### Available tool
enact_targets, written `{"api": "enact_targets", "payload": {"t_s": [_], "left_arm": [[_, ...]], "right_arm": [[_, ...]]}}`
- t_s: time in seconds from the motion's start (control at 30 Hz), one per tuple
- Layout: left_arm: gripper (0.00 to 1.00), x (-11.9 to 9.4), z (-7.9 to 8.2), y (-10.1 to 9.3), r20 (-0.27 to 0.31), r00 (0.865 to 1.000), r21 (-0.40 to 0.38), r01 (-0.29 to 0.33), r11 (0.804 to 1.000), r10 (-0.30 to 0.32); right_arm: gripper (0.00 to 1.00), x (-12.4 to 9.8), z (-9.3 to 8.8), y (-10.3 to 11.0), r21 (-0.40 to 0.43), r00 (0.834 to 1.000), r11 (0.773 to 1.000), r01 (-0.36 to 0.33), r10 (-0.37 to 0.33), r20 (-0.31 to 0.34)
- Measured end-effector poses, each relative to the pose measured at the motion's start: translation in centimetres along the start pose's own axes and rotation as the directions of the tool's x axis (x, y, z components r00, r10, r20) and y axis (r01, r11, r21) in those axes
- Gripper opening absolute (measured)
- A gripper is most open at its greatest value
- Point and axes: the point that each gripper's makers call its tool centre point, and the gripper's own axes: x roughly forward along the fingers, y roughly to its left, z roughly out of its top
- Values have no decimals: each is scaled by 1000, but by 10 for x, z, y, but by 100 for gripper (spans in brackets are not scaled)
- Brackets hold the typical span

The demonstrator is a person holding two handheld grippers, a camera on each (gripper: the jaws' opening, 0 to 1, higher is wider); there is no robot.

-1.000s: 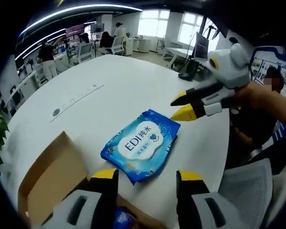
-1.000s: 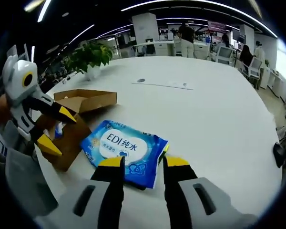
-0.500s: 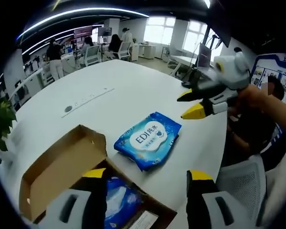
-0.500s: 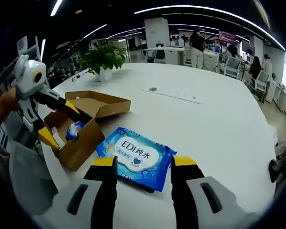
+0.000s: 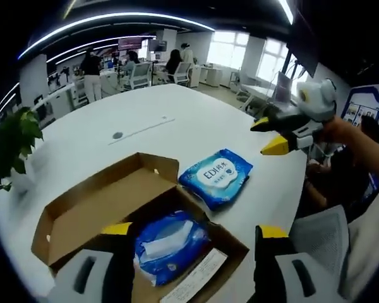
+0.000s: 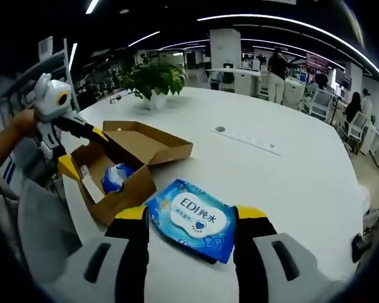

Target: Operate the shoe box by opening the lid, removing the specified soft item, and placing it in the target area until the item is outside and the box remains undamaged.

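An open brown shoe box (image 5: 95, 208) lies on the white table, its lid folded flat to the far side. Inside rests a blue soft packet (image 5: 170, 243) beside a white card (image 5: 192, 281). A blue wipes pack (image 5: 216, 177) lies flat on the table just past the box. My left gripper (image 5: 194, 230) is open above the box's near end. My right gripper (image 5: 268, 136) hovers open beyond the pack, held by a hand. In the right gripper view the pack (image 6: 192, 218) lies ahead of my right gripper (image 6: 191, 214), with the box (image 6: 145, 142) and the left gripper (image 6: 82, 151) at left.
A potted plant (image 6: 153, 79) stands at the table's far edge. A strip with a round socket (image 6: 243, 136) lies mid-table. A mesh chair back (image 5: 331, 252) is close at the right. People and desks fill the office behind.
Both grippers have drawn back from the wipes pack, which stays on the table. The open box and the packet inside it have come fully into the left gripper view.
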Motion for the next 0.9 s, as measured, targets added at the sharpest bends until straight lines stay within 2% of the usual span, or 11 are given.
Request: {"api": "enact_targets", "payload": {"t_s": [0.23, 0.57, 0.73, 0.9], "left_arm": [[83, -25, -12, 25, 29, 998, -56, -45, 997, 46], [82, -42, -28, 41, 27, 996, -96, -81, 992, 84], [75, -46, -32, 42, 20, 997, -93, -75, 993, 77], [68, -46, -34, 41, 2, 999, -64, -49, 997, 49]], "right_arm": [[52, 3, 13, 18, -75, 999, 996, -44, 43, -16], [53, 12, 26, 42, -165, 994, 980, -108, 102, -43], [52, 20, 32, 55, -206, 989, 968, -144, 135, -56], [51, 35, 36, 73, -265, 980, 944, -197, 179, -92]]}}
